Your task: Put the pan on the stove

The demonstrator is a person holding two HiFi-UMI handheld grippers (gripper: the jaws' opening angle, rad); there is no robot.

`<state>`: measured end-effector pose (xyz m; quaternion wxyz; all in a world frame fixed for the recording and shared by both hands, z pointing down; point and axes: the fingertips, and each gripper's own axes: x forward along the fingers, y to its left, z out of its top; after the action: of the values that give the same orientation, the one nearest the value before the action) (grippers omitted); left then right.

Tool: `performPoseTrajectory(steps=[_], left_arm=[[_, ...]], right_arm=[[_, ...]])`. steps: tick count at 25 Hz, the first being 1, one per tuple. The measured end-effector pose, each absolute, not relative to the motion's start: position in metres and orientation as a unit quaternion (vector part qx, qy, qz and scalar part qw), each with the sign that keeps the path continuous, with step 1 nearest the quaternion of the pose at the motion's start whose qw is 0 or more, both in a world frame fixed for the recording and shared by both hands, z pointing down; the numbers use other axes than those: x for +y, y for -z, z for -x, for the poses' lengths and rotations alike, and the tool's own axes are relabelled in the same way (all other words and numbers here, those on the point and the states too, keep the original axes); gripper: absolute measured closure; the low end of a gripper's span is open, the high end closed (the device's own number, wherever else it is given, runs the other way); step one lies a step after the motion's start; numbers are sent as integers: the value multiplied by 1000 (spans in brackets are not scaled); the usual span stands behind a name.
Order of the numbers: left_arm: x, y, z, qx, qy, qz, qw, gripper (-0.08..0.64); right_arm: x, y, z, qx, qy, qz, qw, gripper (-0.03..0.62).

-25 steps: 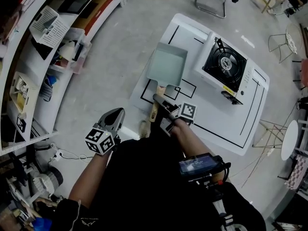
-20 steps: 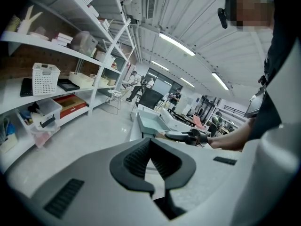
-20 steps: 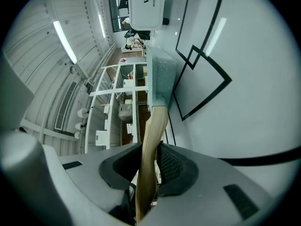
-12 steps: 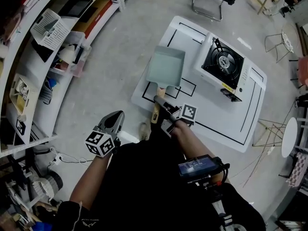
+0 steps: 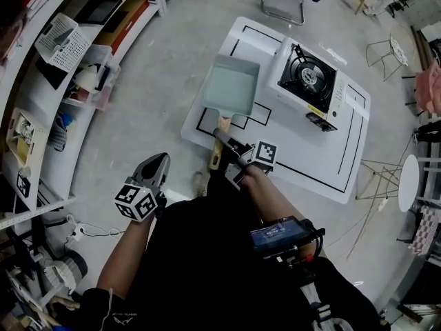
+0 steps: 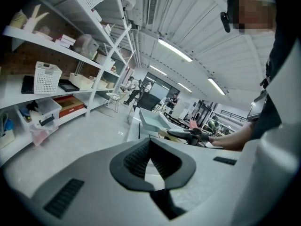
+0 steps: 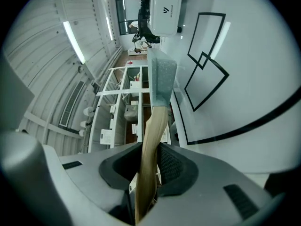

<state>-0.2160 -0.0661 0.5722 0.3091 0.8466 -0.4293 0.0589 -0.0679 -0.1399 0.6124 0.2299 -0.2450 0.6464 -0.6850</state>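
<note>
Clenched on the handle (image 5: 215, 159), the right gripper (image 5: 226, 143) has raised the pan (image 5: 233, 85) slightly; the stove (image 5: 306, 80) waits far right. The left gripper (image 5: 158, 163) hangs closed, empty.

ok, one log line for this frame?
right gripper: shut on pan handle | pan: beside stove, not on it | stove: bare, on table | left gripper: shut, empty

A white surface (image 5: 324, 161) lies low on the grey floor (image 5: 151, 81), marked with black rectangular outlines (image 5: 259, 114), and a white portable gas stove (image 5: 306, 83) with a black burner stands directly on it at the far right corner, close to the edge.
</note>
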Motion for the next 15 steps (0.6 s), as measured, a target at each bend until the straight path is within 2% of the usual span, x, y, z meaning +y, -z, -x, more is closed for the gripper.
performPoseTrajectory(steps=[15], left_arm=[[-49, -559, 210, -398, -48, -872, 281, 551]], right_arm=[[-99, -575, 70, 670, 657, 256, 234, 480]])
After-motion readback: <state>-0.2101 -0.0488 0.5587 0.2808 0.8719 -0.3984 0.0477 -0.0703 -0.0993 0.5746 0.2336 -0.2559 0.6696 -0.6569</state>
